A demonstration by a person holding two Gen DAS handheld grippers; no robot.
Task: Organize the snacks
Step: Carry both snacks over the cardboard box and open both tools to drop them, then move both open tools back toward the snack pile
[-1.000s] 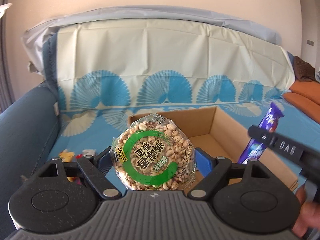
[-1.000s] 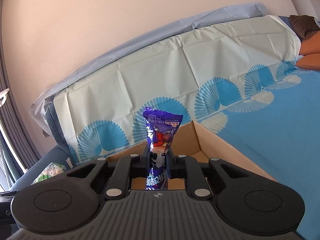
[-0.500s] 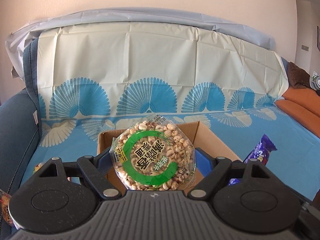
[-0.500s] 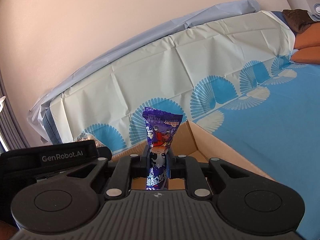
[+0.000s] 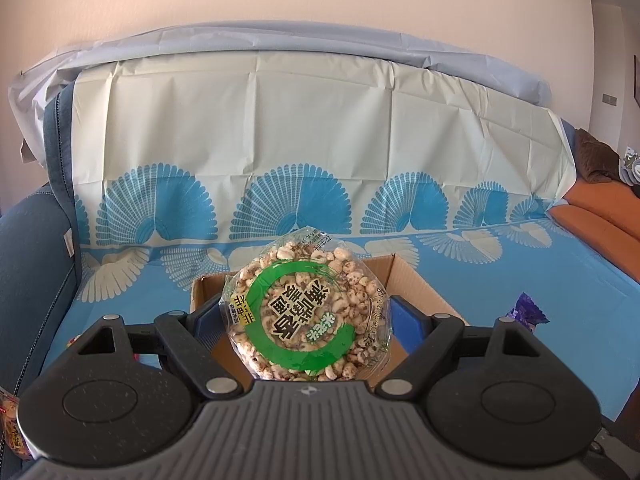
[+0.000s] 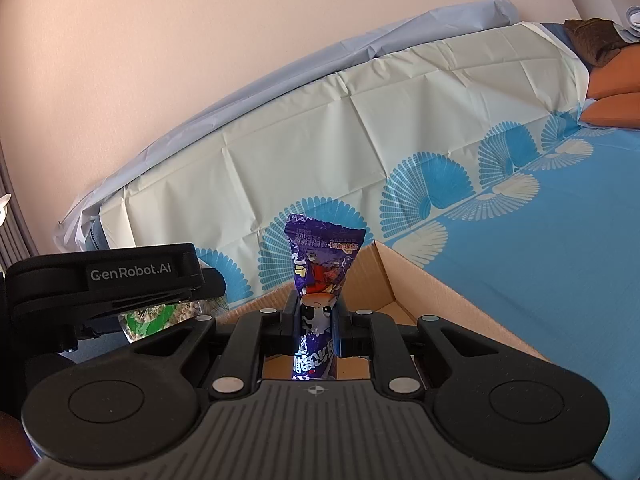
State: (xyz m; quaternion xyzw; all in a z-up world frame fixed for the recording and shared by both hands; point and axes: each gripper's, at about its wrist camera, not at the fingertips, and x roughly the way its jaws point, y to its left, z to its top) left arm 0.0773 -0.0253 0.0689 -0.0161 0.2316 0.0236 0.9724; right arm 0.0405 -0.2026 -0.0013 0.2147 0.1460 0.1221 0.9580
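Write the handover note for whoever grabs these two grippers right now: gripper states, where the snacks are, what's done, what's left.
Left gripper: shut on the round puffed-grain pack, held upright over the near edge of the cardboard box.
Right gripper: shut on the purple snack packet, upright, also over the box's near side; the box lies just ahead.
The box sits on the blue fan-print cover.
Done: both snacks picked up and brought to the box.
Left: lower and release each into the box. Then fetch the loose snacks on the cover at far left. Box contents are mostly hidden.
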